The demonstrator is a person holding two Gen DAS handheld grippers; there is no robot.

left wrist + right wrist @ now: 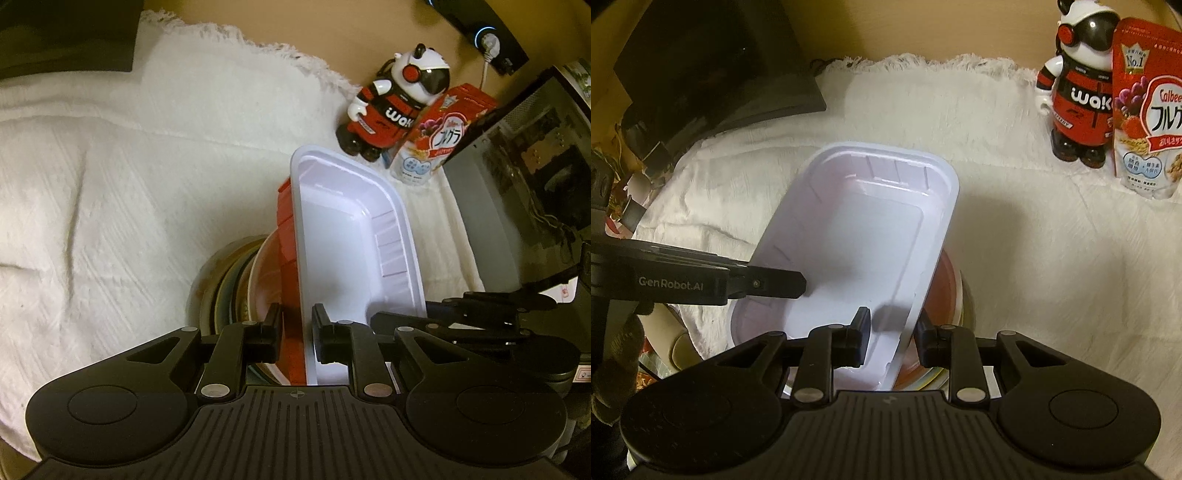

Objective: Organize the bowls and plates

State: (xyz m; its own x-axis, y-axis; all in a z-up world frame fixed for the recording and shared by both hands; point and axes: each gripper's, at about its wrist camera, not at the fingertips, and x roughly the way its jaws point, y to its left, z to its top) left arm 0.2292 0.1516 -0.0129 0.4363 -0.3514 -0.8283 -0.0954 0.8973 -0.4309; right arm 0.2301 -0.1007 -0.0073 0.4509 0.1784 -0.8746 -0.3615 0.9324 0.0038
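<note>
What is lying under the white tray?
Under the white tray a red-orange bowl shows, and below it the rims of stacked plates. How many plates there are cannot be seen, since the tray covers the middle of the stack.

A white textured cloth [110, 177] with a fringed far edge covers the tabletop. Beyond it, a tan surface [332, 33] shows. A dark flat object [713, 74] lies at the cloth's far left corner. Lighting is warm and dim.
</note>
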